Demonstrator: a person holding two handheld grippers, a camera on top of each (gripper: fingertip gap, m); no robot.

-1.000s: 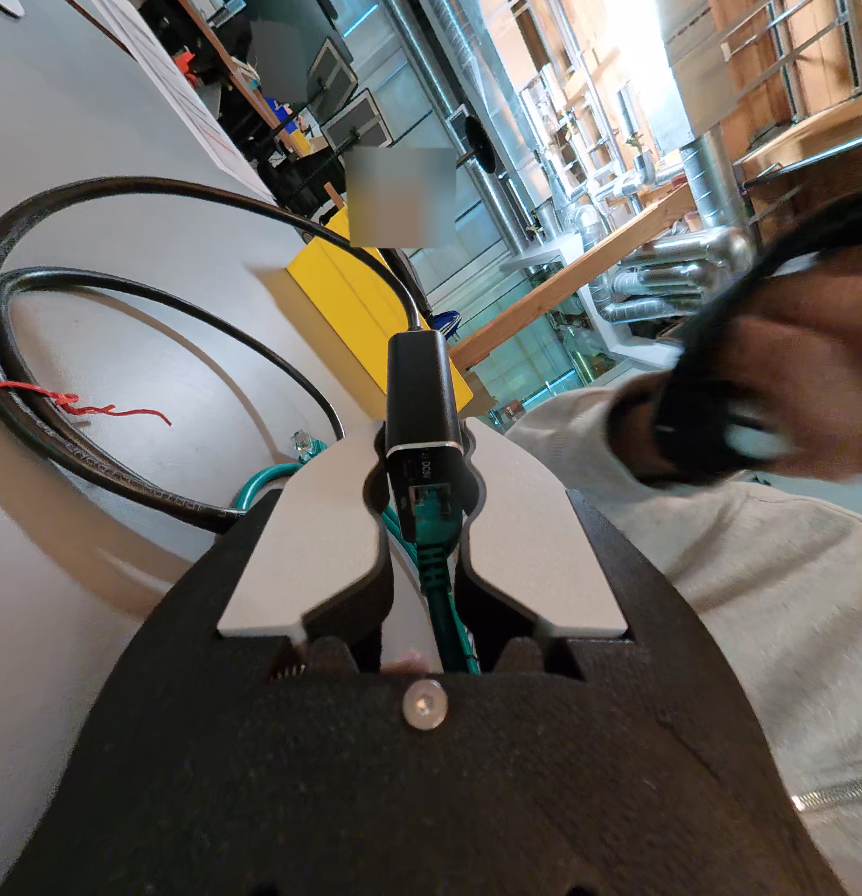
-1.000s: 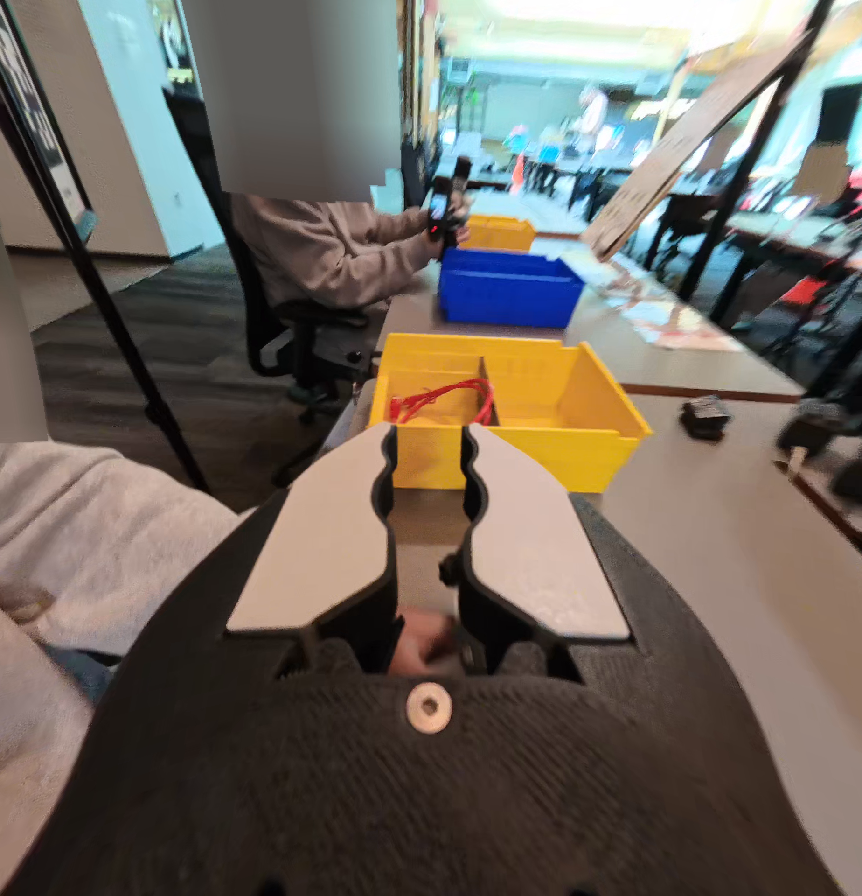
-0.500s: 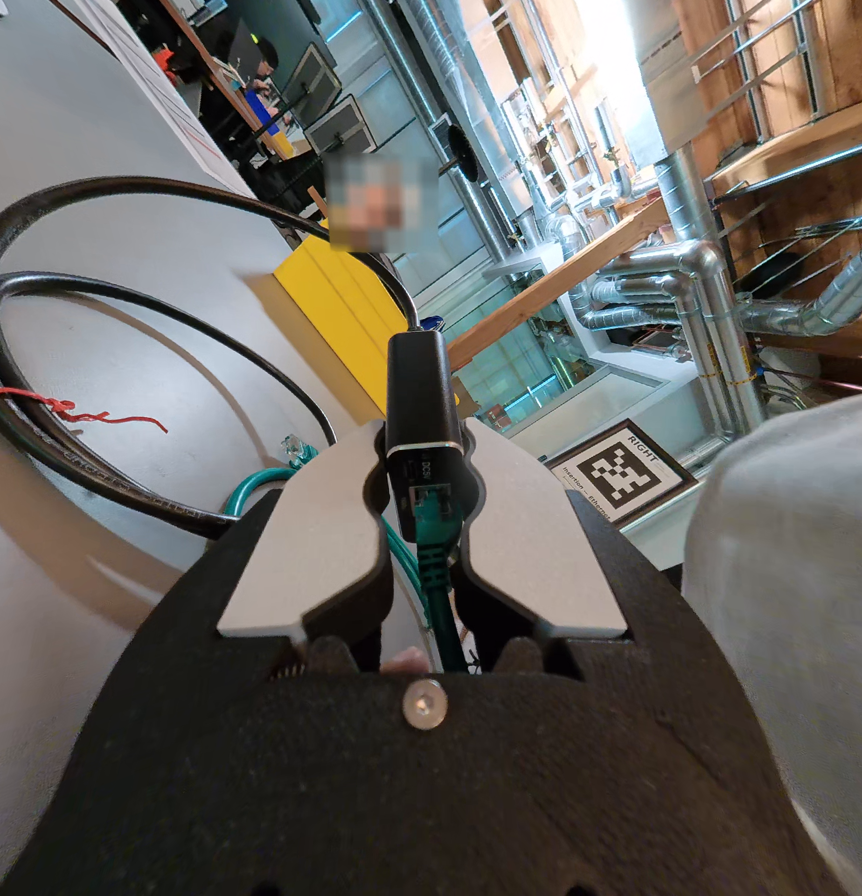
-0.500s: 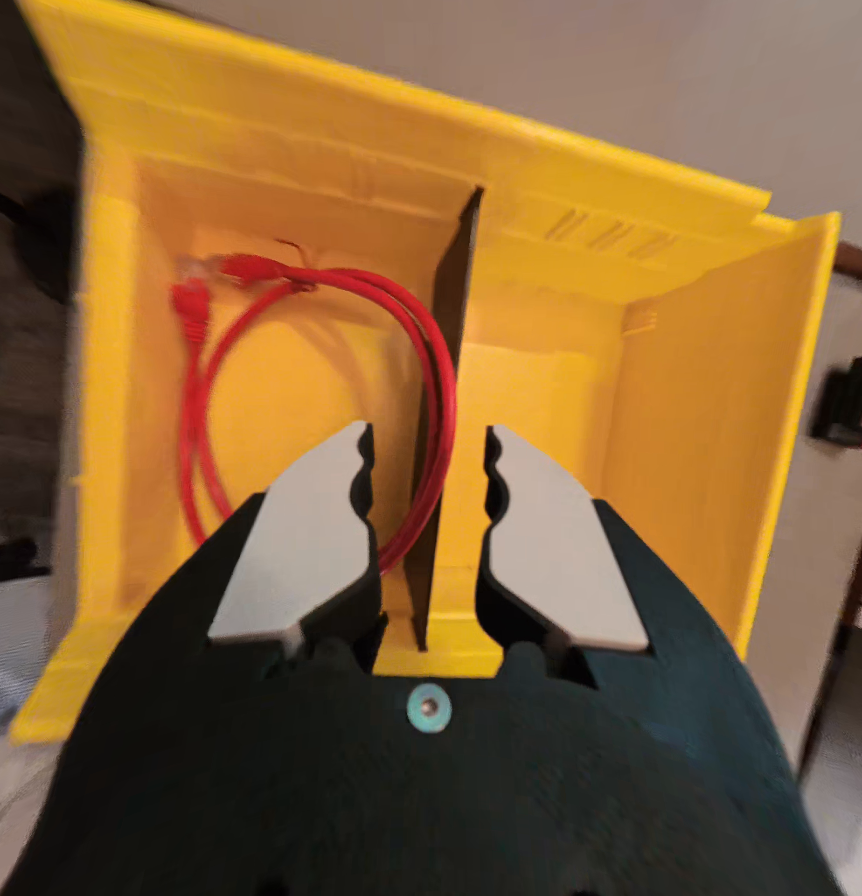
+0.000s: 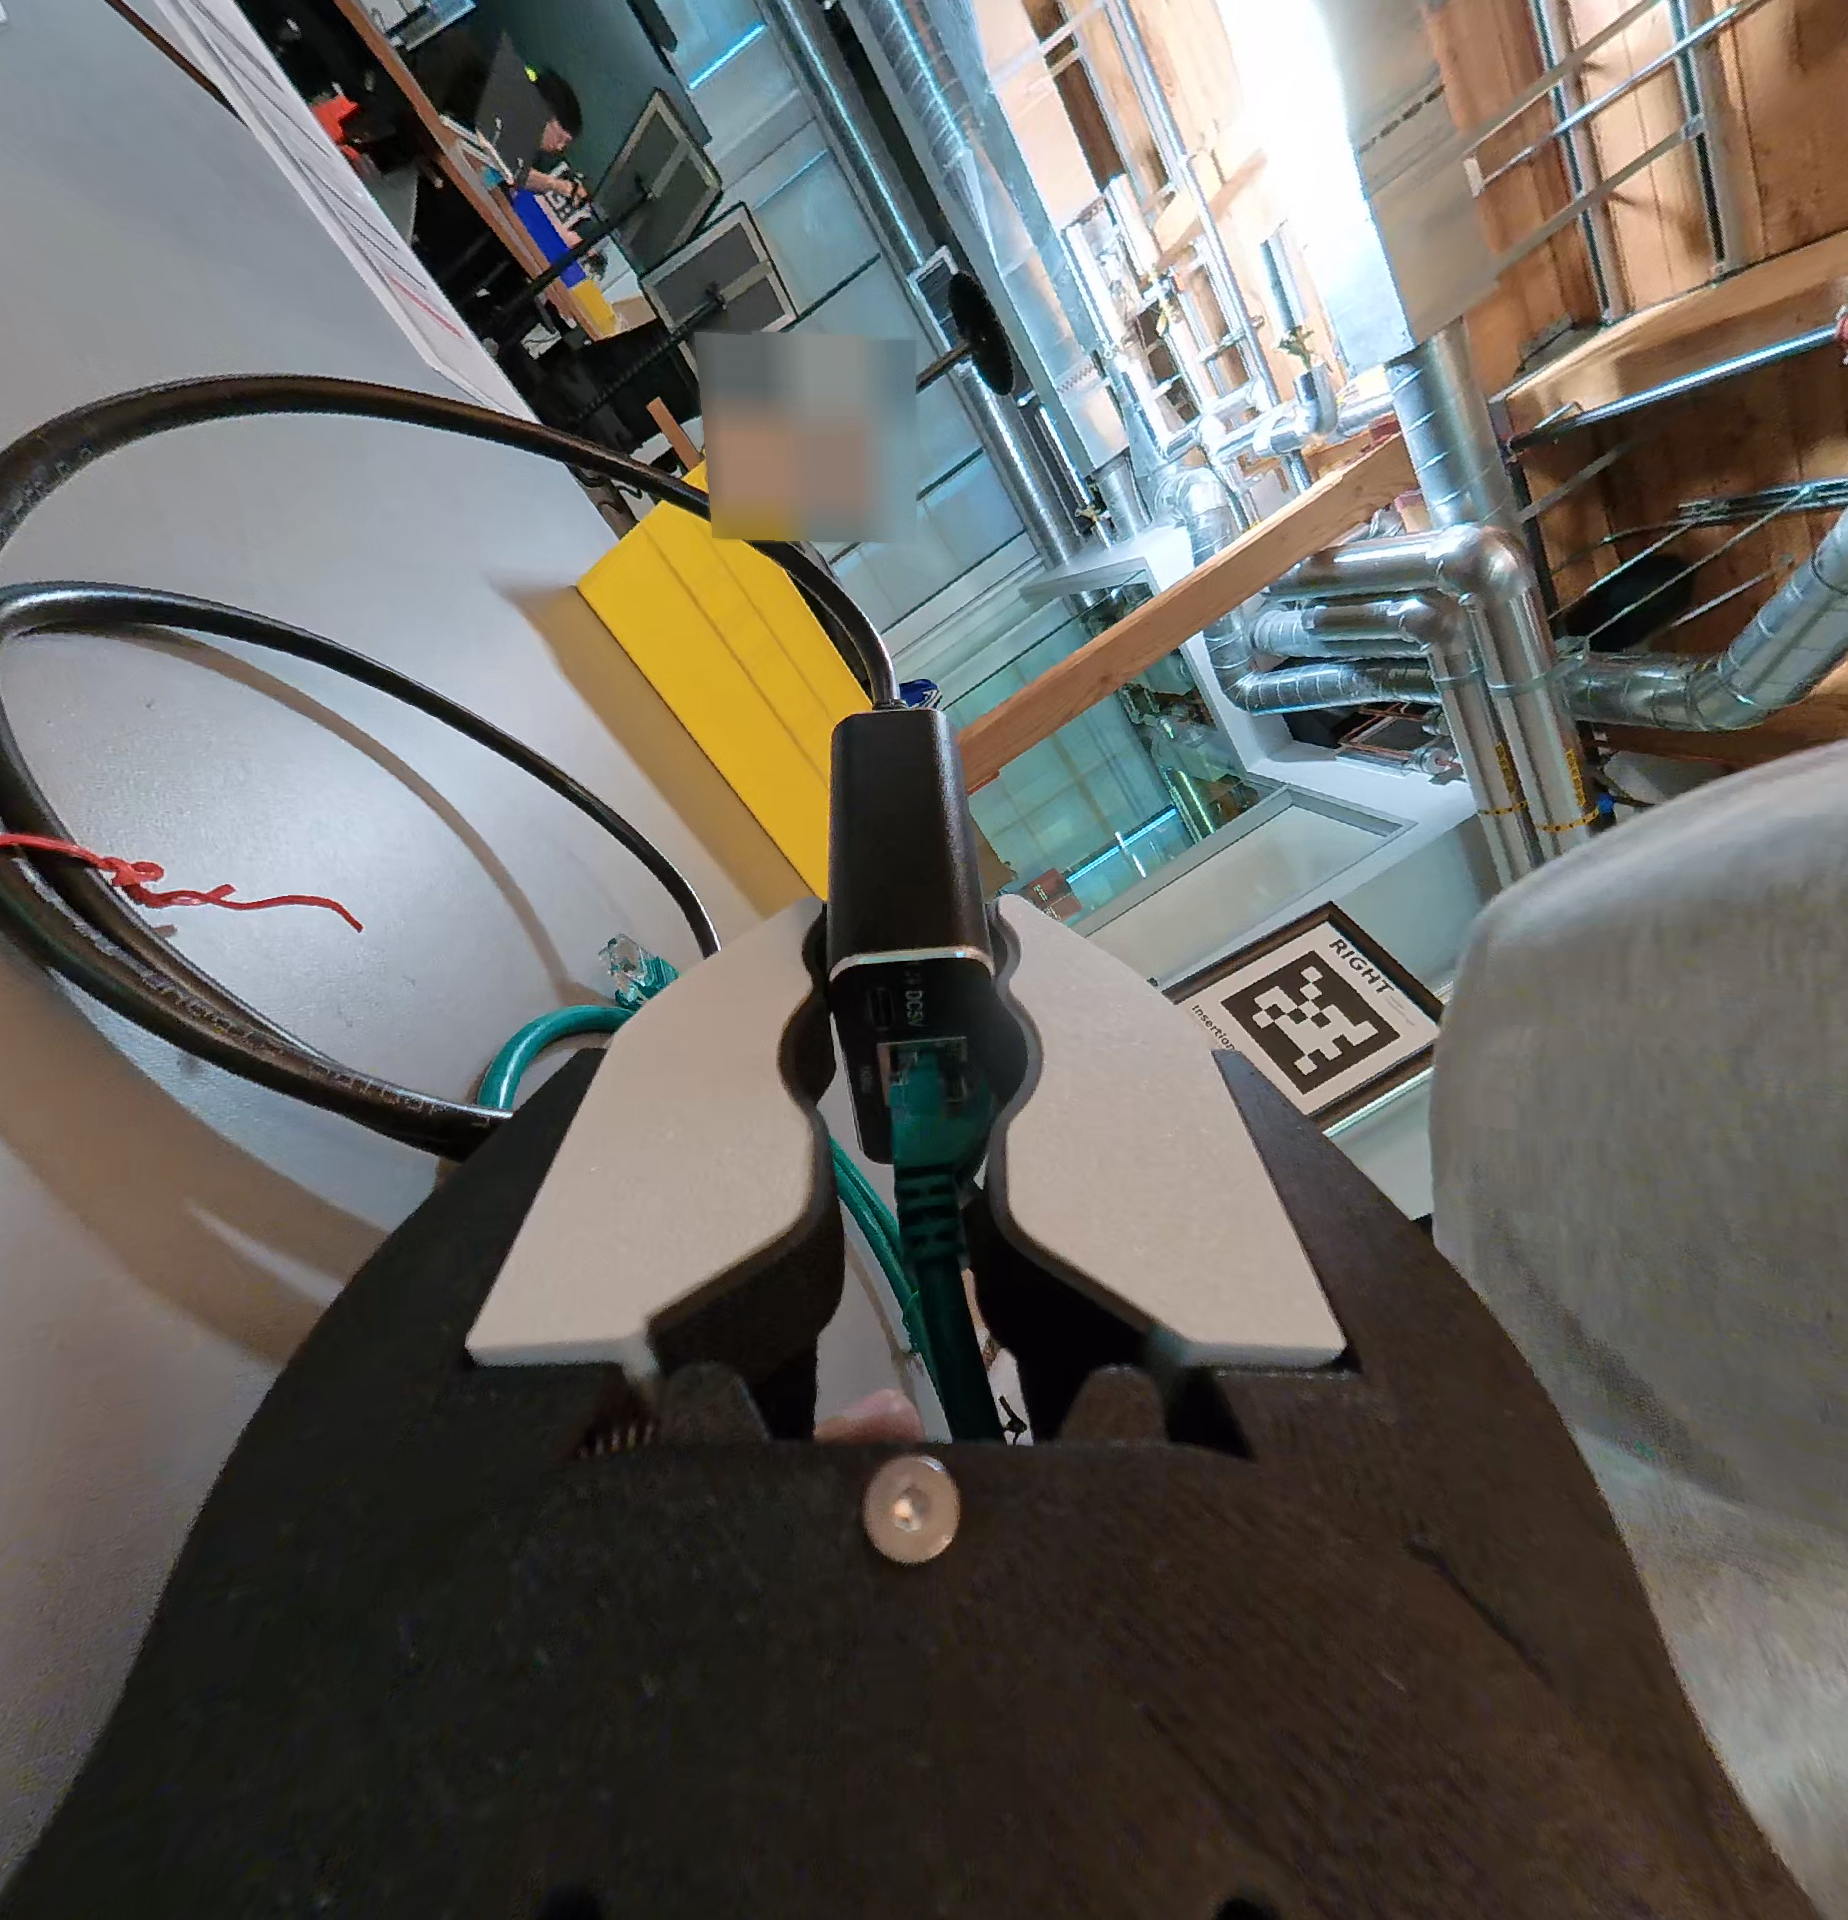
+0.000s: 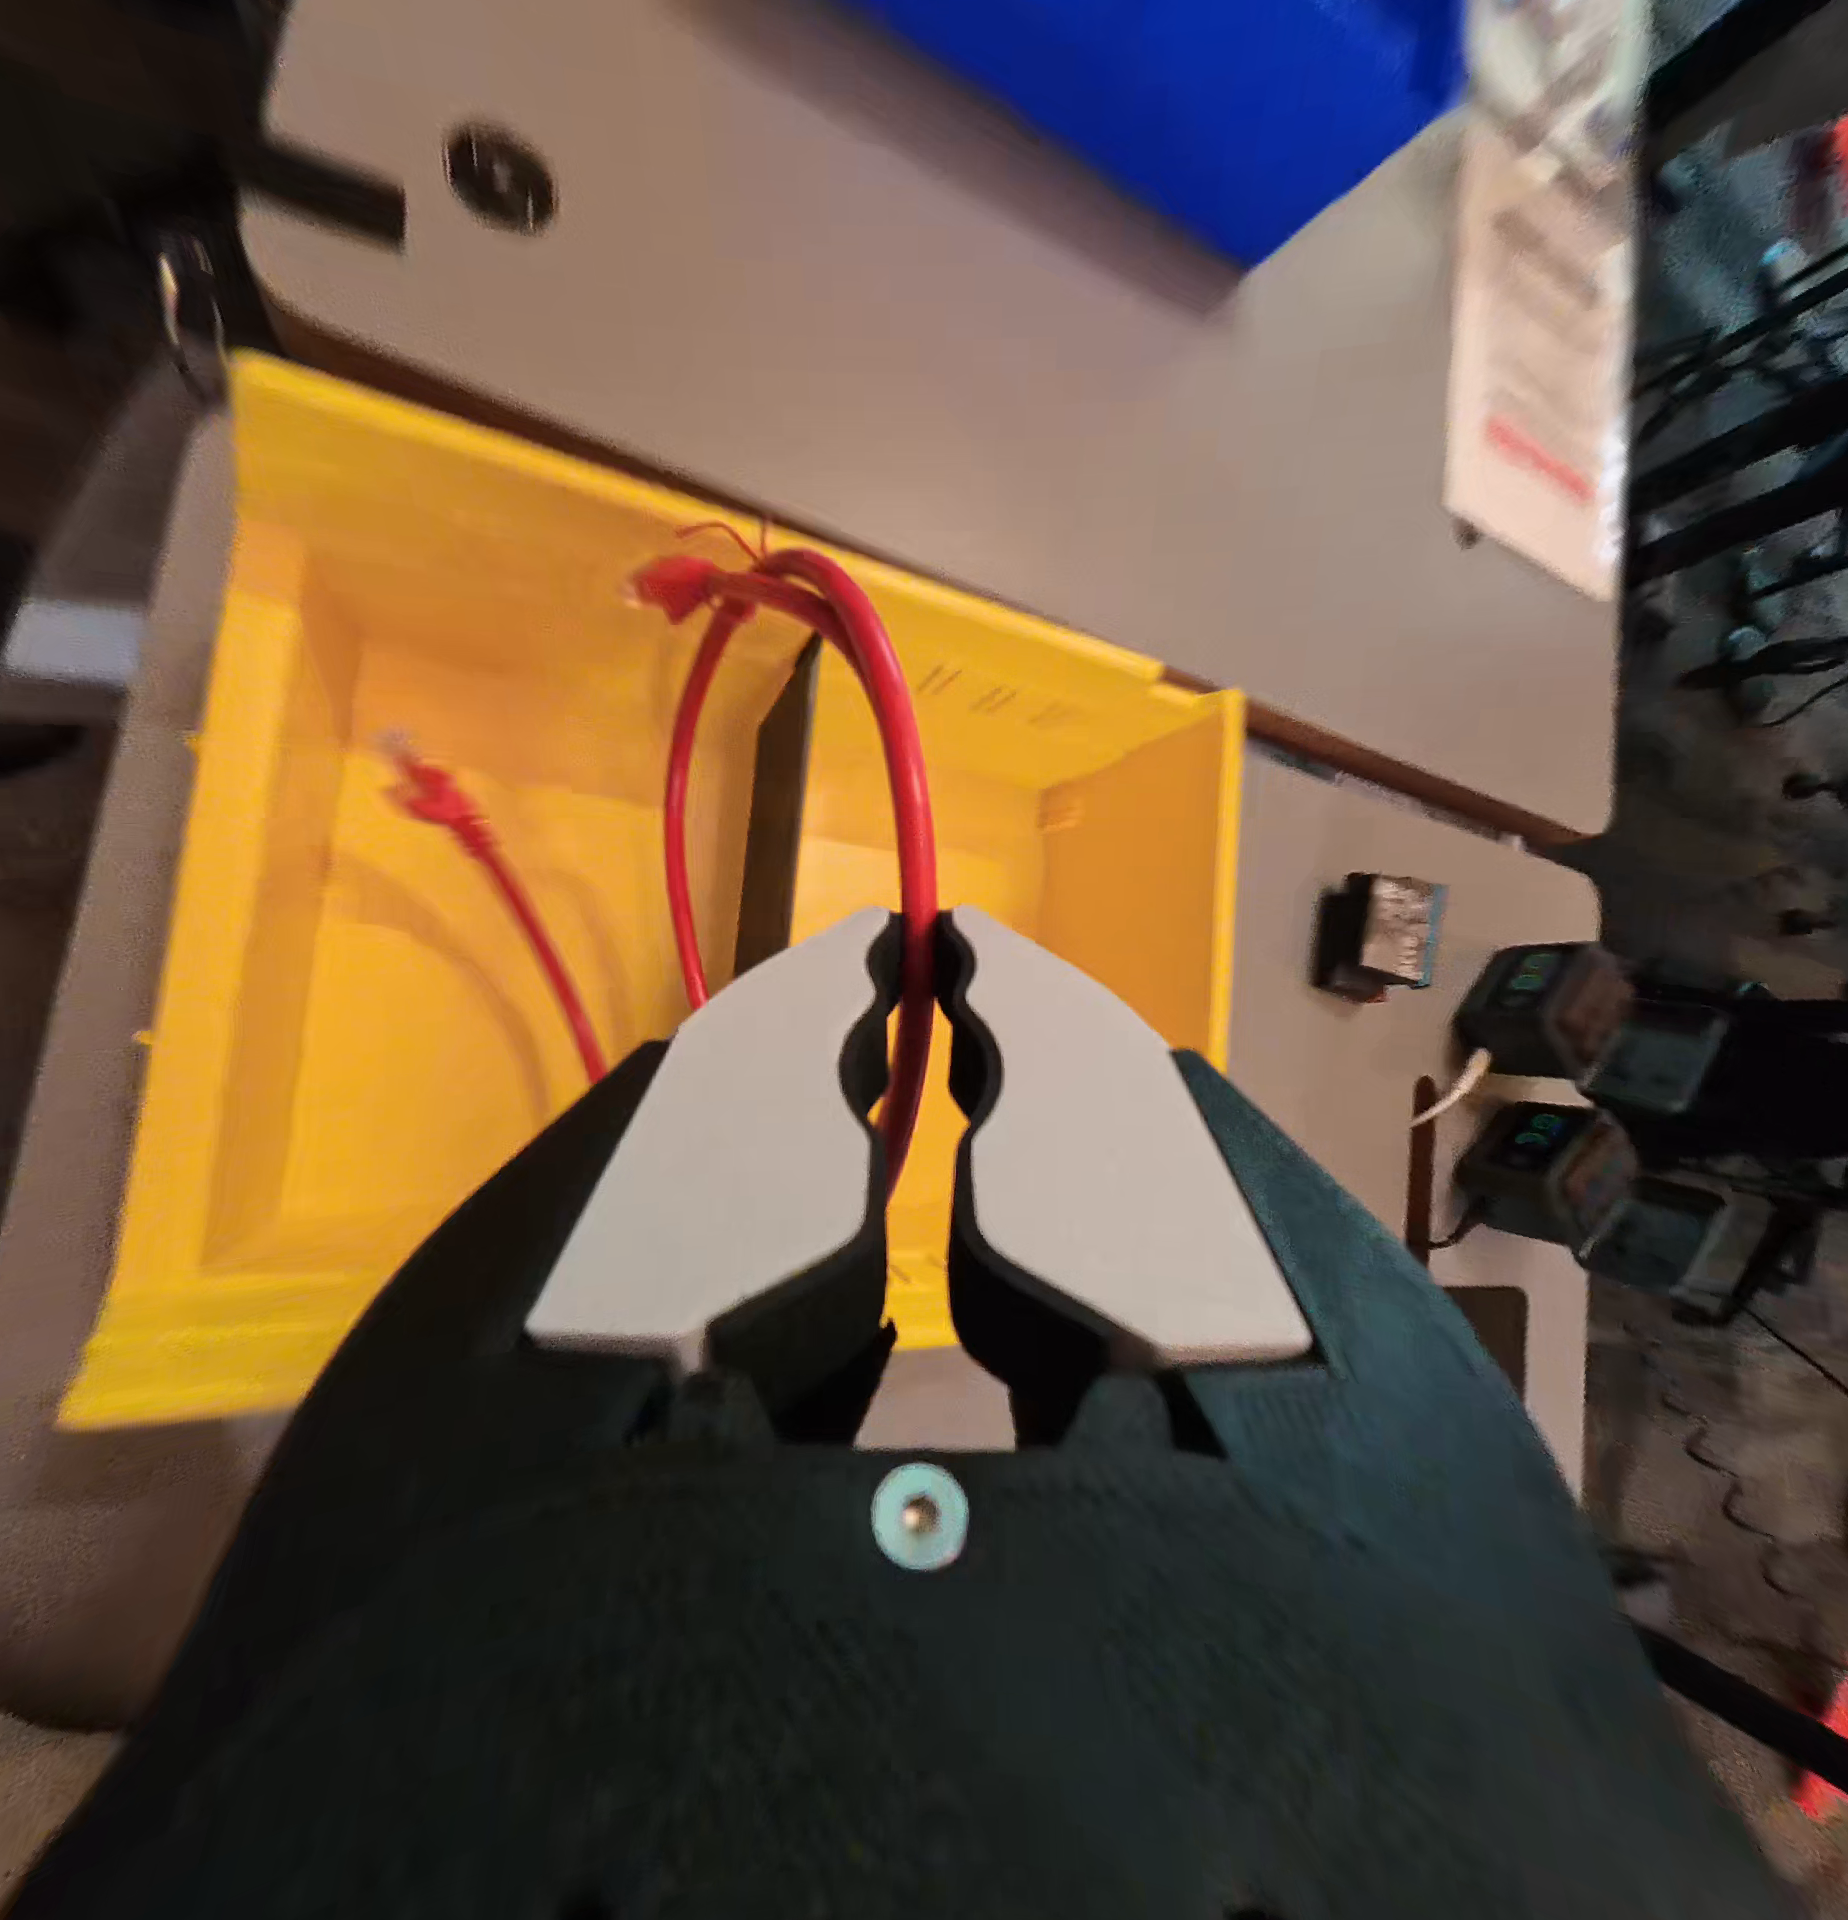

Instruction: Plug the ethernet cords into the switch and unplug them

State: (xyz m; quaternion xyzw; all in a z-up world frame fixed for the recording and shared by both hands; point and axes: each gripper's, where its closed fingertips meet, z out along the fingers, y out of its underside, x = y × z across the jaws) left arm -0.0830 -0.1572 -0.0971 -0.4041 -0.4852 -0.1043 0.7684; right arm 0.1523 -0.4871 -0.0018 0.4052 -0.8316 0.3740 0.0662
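Note:
My left gripper (image 5: 907, 935) is shut on a small black adapter box (image 5: 899, 862), the switch, held upright above the grey table. A green ethernet cord (image 5: 935, 1205) is plugged into the box's near end; its other plug (image 5: 634, 966) lies on the table. A thick black cable (image 5: 172, 1029) leaves the box's far end and loops over the table. My right gripper (image 6: 915, 920) is shut on a red ethernet cord (image 6: 904, 790) and holds its loop above a yellow bin (image 6: 276, 935). One red plug (image 6: 681, 587) sits at the loop's top, the other (image 6: 432, 795) hangs over the bin.
The yellow bin has a dark divider (image 6: 780, 800). It shows side-on in the left wrist view (image 5: 712, 665). A blue bin (image 6: 1190, 114) stands beyond. Black chargers (image 6: 1522, 1008) sit at the right. A framed marker card (image 5: 1315, 1013) and a grey sleeve (image 5: 1668, 1195) are to my left gripper's right.
My right gripper swung down over the yellow bin, closed on the red cord and lifted its loop out. My left gripper has stayed still with the box.

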